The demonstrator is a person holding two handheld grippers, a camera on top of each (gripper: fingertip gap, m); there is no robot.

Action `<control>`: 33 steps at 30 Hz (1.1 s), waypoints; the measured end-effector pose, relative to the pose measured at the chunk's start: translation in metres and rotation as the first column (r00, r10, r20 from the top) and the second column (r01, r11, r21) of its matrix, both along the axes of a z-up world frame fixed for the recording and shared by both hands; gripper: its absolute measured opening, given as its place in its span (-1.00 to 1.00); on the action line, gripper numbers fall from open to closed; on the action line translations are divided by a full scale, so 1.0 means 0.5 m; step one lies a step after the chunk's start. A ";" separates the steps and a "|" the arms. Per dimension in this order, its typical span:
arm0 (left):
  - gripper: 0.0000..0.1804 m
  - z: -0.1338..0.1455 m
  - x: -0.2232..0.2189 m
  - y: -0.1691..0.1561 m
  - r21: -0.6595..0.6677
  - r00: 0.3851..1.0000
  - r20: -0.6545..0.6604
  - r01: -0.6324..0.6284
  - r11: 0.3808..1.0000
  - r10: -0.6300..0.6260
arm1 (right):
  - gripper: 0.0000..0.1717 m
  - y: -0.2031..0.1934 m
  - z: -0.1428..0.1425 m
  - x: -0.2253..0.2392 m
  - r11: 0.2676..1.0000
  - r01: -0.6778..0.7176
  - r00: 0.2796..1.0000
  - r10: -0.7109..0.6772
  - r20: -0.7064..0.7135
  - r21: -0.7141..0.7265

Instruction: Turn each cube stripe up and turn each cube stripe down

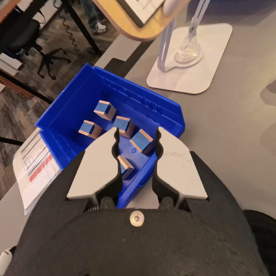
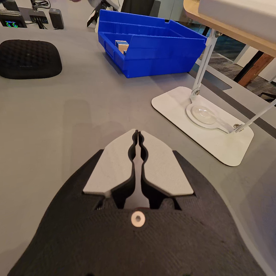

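My left gripper, fingers apart, hovers over crowded blue-striped wooden cubes in the blue plastic bin; neighbours risk nudging. Right gripper fingers together, empty.

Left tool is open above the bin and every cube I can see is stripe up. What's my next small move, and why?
Probably lower the left tool onto the cube lying below its open fingers in the blue bin. That cube shows its blue stripe on top, nothing is held yet, and the right tool sits shut over the table, away from the bin.

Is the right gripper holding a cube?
No. The right gripper is shut with nothing between its fingers, above the bare grey table.
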State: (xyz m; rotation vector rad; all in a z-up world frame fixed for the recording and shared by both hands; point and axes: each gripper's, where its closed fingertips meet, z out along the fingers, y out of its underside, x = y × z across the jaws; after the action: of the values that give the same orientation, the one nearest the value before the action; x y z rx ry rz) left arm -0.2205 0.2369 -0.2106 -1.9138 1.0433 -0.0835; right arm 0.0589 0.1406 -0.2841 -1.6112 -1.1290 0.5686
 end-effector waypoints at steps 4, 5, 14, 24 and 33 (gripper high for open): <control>-0.52 -0.070 0.005 0.026 -0.095 0.976 -0.179 0.106 0.990 -0.121 | -1.00 -0.001 0.000 -0.001 1.000 -0.004 1.000 0.004 0.000 -0.003; -0.52 -0.084 0.008 0.031 -0.122 0.964 -0.206 0.143 0.982 -0.165 | -1.00 -0.001 0.000 -0.001 1.000 -0.005 1.000 0.005 -0.001 -0.003; -0.45 -0.164 0.004 0.067 -0.371 0.869 -0.292 0.282 0.885 -0.399 | -1.00 -0.005 -0.002 -0.003 1.000 -0.024 1.000 0.024 0.000 -0.012; -0.48 -0.236 -0.009 0.061 -0.588 0.791 -0.328 0.257 0.767 -0.517 | -1.00 -0.007 -0.004 -0.005 0.999 -0.034 0.999 0.034 0.005 -0.014; -0.50 -0.148 0.003 0.072 -0.343 0.889 -0.253 0.288 0.894 -0.383 | -0.99 -0.007 0.001 -0.003 0.999 -0.040 0.999 0.040 -0.012 -0.012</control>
State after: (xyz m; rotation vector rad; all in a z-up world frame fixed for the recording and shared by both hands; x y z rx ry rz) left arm -0.2191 0.2730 -0.2848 -2.0313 1.6613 -0.1445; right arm 0.0572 0.1372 -0.2837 -1.5967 -1.1534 0.6106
